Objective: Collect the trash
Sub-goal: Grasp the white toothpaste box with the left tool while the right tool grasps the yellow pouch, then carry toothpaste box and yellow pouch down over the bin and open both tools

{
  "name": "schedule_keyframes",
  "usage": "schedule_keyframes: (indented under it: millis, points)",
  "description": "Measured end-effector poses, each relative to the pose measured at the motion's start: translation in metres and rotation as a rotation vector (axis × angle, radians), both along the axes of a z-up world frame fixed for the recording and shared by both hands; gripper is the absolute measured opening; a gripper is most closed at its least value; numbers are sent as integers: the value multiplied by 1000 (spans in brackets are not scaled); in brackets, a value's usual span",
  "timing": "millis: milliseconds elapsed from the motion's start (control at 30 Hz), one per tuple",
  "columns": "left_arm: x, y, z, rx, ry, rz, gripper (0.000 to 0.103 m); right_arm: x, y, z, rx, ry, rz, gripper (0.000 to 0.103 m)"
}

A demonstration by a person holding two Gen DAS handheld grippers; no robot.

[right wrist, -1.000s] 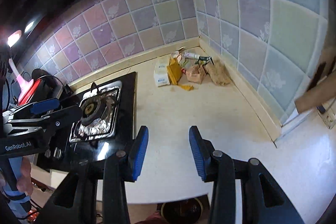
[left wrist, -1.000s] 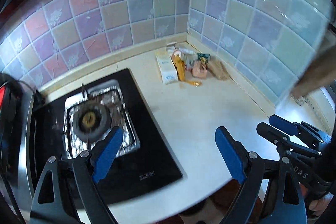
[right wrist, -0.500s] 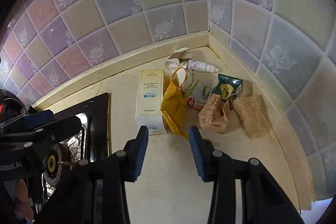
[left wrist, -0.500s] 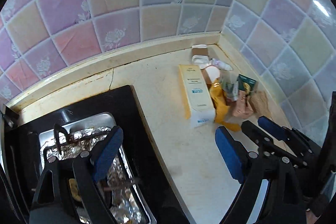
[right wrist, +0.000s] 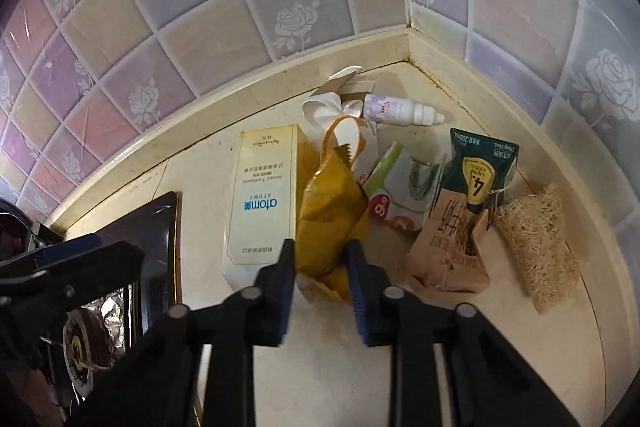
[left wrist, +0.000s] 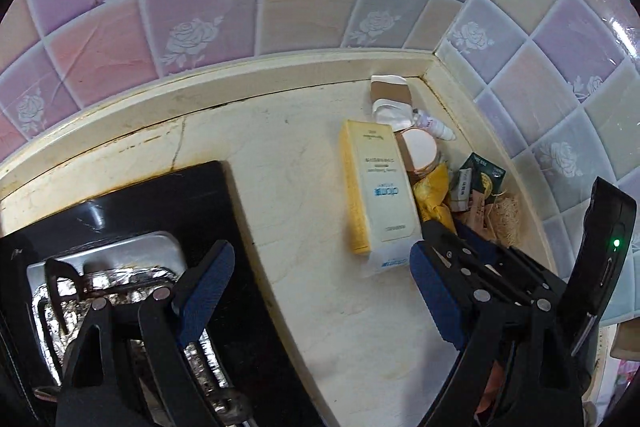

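A pile of trash lies in the counter corner. In the right wrist view it holds a cream toothpaste box [right wrist: 260, 195], a yellow foil wrapper [right wrist: 330, 211], a small white bottle [right wrist: 400, 110], a green drink carton [right wrist: 482, 167], a brown paper packet [right wrist: 452, 247] and a straw-like scrubber [right wrist: 538, 247]. My right gripper [right wrist: 320, 275] is open, its fingers on either side of the yellow wrapper's near end. My left gripper [left wrist: 320, 291] is open and empty over the counter beside the box [left wrist: 376, 191]; the right gripper's body shows at its right.
A black gas hob [left wrist: 132, 219] with a foil-lined burner [left wrist: 120, 279] sits on the left of the cream counter [left wrist: 288, 187]. Tiled walls [right wrist: 280, 7] close the corner behind and to the right of the pile.
Both grippers have moved forward toward the corner pile. The right gripper's fingers now straddle the yellow wrapper and stand closer together than before. The left stays wide open.
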State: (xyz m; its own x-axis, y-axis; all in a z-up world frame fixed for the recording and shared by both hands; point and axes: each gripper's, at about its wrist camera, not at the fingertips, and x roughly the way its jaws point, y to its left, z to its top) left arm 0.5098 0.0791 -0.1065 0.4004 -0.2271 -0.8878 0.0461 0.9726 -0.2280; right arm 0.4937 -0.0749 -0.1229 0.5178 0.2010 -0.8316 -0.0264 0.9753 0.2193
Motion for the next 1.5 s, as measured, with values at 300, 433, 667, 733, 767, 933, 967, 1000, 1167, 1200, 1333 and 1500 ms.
schedule_keyframes:
  millis: [300, 433, 667, 733, 767, 933, 967, 1000, 1167, 1200, 1333, 1500]
  points:
    - [19, -37, -12, -11, 1, -33, 88, -11, -18, 14, 2, -70, -31, 7]
    - [28, -49, -25, -18, 20, -31, 88, -14, -29, 19, -35, -98, -54, 6]
    - [43, -60, -51, 18, 67, -4, 88, -21, -41, 20, -53, -124, -75, 6]
    - [45, -59, -58, 23, 83, 21, 75, -23, -41, 18, -54, -123, -72, 6]
    - [47, -58, -62, 19, 96, 30, 62, -24, -41, 17, -52, -122, -71, 6]
    - [43, -53, -67, 12, 101, 34, 52, -33, -42, 13, -45, -118, -67, 6]
    - [40, -54, -65, 13, 94, 28, 51, -35, -41, 12, -41, -118, -66, 6]
    - [35, -54, -62, 13, 86, 21, 51, -37, -41, 13, -38, -120, -66, 6]
    - [6, -53, -37, -12, 54, 3, 50, -53, -39, 20, -23, -136, -61, 6]
    - [-2, -52, -32, -26, 53, 1, 50, -58, -39, 23, -20, -140, -59, 6]
    - [-42, -49, -9, -70, 35, -8, 50, -84, -36, 36, -10, -160, -48, 6]
    - [-105, -49, 19, -88, -4, -29, 50, -138, -39, 54, 26, -189, -27, 6]
